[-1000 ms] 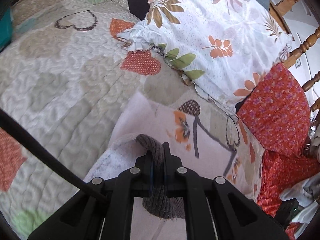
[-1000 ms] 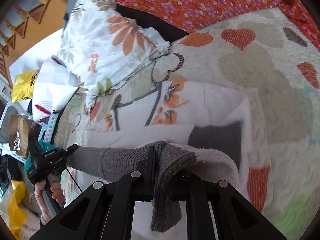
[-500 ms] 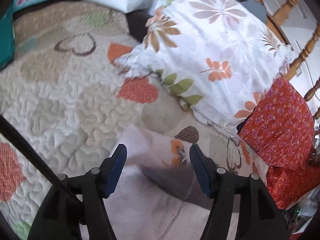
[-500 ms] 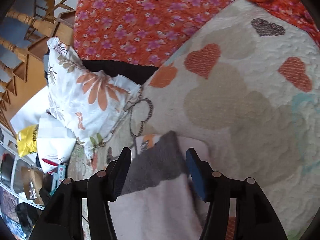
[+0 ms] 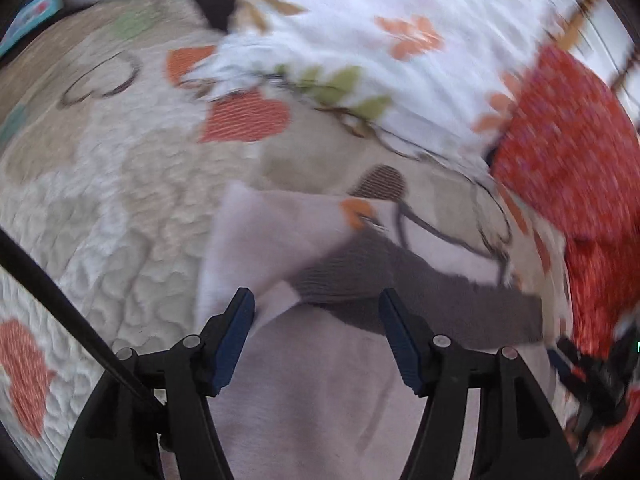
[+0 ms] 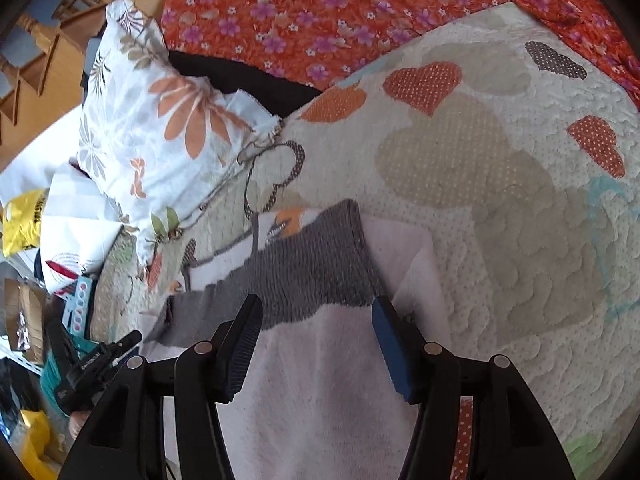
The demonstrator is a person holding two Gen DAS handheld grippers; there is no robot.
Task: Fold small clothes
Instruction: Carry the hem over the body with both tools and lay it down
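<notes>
A small pale pink garment with a ribbed grey band lies folded on the heart-patterned quilt. An orange print on it peeks out past the band. My left gripper is open and empty just above the garment. In the right wrist view the same garment and its grey band lie under my right gripper, which is open and empty. The left gripper also shows at the lower left of that view.
A white leaf-print pillow lies beyond the garment. A red flowered cloth covers the bed's far side. A wooden rail, bags and clutter stand off the bed's edge.
Both grippers let go of the grey band and opened. They drew back above the garment, which now lies flat and folded on the quilt.
</notes>
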